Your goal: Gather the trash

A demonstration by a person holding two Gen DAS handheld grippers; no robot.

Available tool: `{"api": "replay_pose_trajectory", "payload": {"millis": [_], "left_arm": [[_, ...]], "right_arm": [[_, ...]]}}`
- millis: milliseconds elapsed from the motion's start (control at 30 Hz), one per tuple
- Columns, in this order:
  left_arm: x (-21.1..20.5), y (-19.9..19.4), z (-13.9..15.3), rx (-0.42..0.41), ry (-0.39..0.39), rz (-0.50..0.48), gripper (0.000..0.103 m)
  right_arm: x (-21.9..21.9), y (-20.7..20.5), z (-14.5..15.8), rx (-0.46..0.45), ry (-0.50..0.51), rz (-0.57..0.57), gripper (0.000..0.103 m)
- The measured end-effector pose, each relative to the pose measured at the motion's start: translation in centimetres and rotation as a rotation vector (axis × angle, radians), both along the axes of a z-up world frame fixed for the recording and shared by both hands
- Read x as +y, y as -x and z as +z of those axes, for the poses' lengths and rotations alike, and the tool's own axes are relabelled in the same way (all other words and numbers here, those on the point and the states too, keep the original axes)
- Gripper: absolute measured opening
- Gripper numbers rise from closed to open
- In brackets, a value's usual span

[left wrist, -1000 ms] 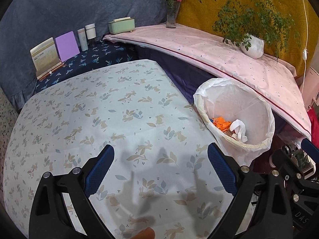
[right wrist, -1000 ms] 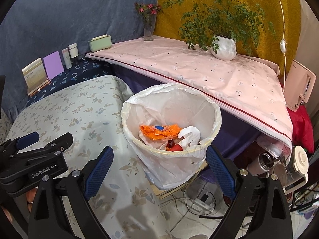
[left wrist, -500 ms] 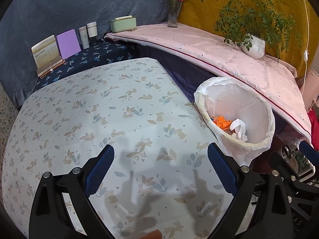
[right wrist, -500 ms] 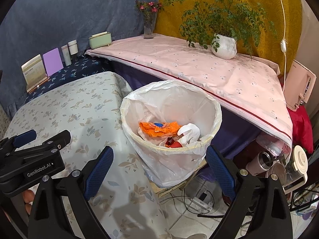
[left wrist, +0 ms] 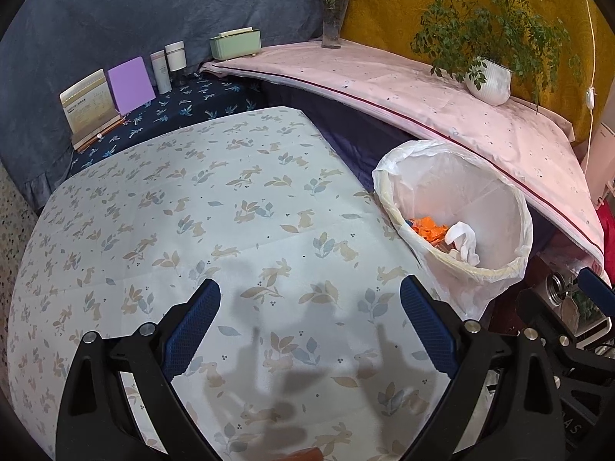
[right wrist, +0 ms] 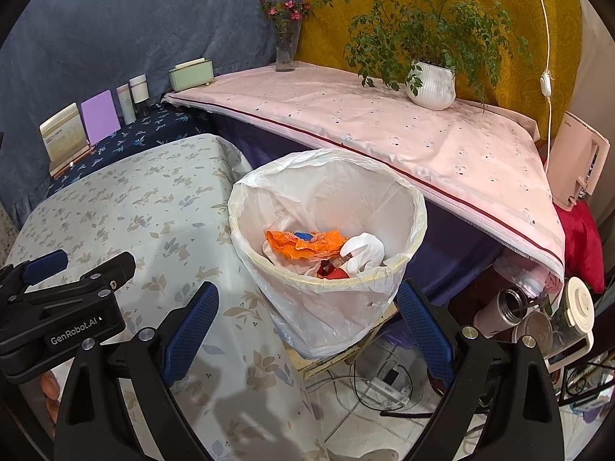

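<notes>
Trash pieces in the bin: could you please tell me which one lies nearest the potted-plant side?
The crumpled white tissue. It sits at the right of the pile in the lined trash bin, while the orange wrapper lies toward the table side.

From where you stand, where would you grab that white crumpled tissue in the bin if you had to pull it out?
Probably the raised top fold of the white tissue, coming straight down from above with the right gripper. It lies uppermost, beside the orange wrapper, and the bin walls block any sideways approach.
</notes>
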State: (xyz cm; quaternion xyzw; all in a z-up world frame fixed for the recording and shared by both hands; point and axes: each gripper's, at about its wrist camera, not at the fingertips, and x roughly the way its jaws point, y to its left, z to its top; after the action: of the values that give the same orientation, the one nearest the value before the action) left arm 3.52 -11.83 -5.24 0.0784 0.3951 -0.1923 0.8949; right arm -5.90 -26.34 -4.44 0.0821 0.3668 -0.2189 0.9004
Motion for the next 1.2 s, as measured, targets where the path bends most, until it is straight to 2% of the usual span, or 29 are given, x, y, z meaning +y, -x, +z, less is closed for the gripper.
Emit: {"api": "replay_pose_trajectory", "payload": {"millis": [1200], "left_arm": [[-1.6, 0.4, -0.5, -0.019, -0.034, -0.017, 0.09]], "right_arm": [[-1.0, 0.5, -1.0, 0.005, -0.012, -0.026, 0.09]]}}
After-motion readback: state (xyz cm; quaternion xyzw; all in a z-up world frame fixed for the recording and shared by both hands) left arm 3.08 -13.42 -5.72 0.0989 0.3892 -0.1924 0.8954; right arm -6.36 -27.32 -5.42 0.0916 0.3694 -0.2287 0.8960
